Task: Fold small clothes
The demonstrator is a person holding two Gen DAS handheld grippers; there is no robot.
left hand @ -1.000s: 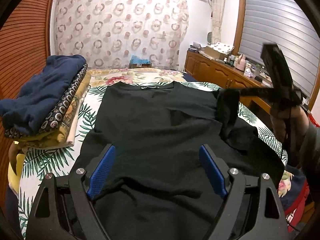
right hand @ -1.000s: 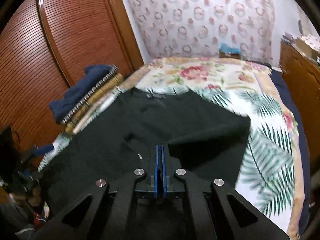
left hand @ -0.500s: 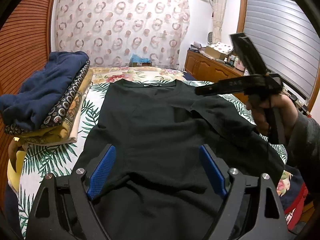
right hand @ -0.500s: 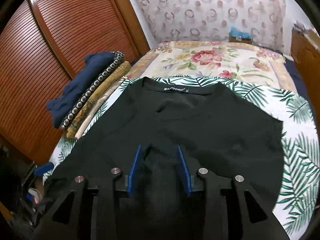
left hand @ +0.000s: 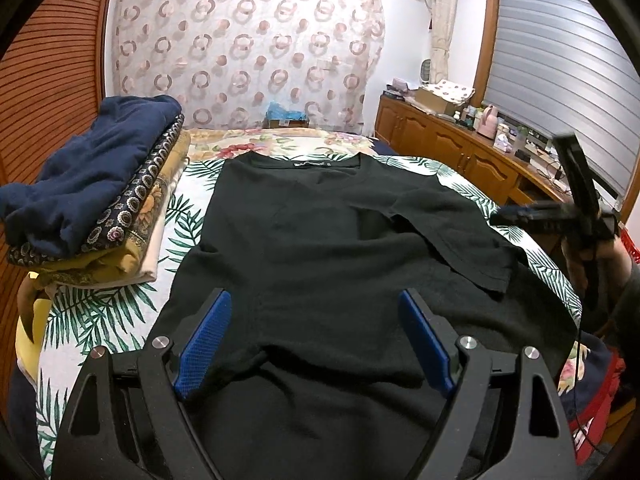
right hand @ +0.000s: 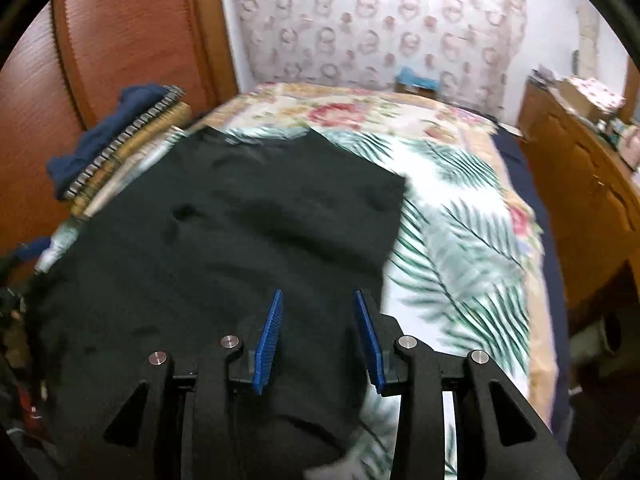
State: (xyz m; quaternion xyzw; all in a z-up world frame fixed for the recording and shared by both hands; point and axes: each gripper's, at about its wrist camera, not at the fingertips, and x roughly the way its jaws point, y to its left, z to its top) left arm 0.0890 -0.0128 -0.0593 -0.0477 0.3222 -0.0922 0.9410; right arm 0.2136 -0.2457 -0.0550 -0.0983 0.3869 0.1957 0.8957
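Note:
A black T-shirt [left hand: 320, 264] lies flat on the bed, collar toward the far end. Its right sleeve [left hand: 452, 232] is folded inward over the body. It also shows in the right wrist view [right hand: 248, 232]. My left gripper [left hand: 314, 320] is open and empty, low over the shirt's lower part. My right gripper [right hand: 318, 316] is open and empty over the shirt's right edge. In the left wrist view it hangs [left hand: 520, 214] beyond the shirt's right side.
A stack of folded clothes [left hand: 88, 192] with a navy piece on top sits at the bed's left side. The palm-print bedsheet [right hand: 452, 248] shows to the right of the shirt. A wooden cabinet [left hand: 460, 152] with clutter stands at the right.
My right gripper laid the sleeve over the shirt's body, opened and let it go, then pulled back to the right. My left gripper has stayed put and open.

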